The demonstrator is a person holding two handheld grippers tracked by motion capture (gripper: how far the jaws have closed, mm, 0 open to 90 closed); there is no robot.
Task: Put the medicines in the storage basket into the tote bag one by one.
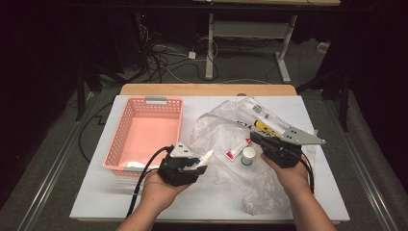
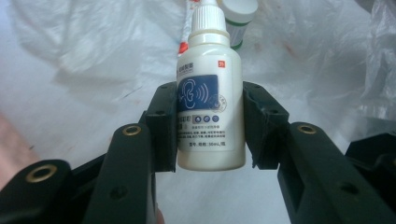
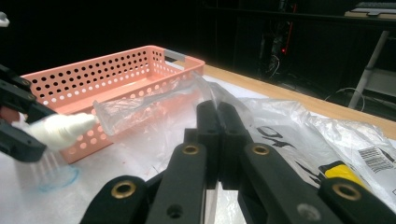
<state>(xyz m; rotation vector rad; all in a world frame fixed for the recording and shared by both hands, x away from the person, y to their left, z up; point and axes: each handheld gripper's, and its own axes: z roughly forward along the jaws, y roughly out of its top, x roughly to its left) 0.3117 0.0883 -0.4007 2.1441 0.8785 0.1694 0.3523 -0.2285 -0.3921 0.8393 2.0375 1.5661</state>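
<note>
In the high view, the left gripper (image 1: 199, 163) is near the front edge of the table (image 1: 96, 192), just beside the front right corner of the pink basket (image 1: 144, 132). It carries a small white bottle (image 1: 206, 156), whose cap end points to the right, toward the clear plastic bag (image 1: 226, 130). The bag lies crumpled on the right half of the table. On it lie a red and white tube (image 1: 237, 150) and a small white jar (image 1: 248, 156) with a green band, close to each other. The right gripper (image 1: 255, 137) is near the right edge of the table, and its tips rest on the bag.

In the left gripper view, the two black jaws are clenched on the white bottle (image 2: 210, 121), one pad on each side of its body. The bottle stands upright between them and shows a blue label with an ear drawing. Behind its cap are the jar (image 2: 236, 18) and the tube (image 2: 184, 32), on the bag (image 2: 93, 51).

In the right gripper view, the jaws of the right gripper (image 3: 218, 116) are pressed fully together and pinch a fold of the bag (image 3: 154, 105), which rises from the table. At the left, the left gripper (image 3: 21, 126) holds the bottle (image 3: 58, 129) in front of the basket (image 3: 107, 79).
</note>
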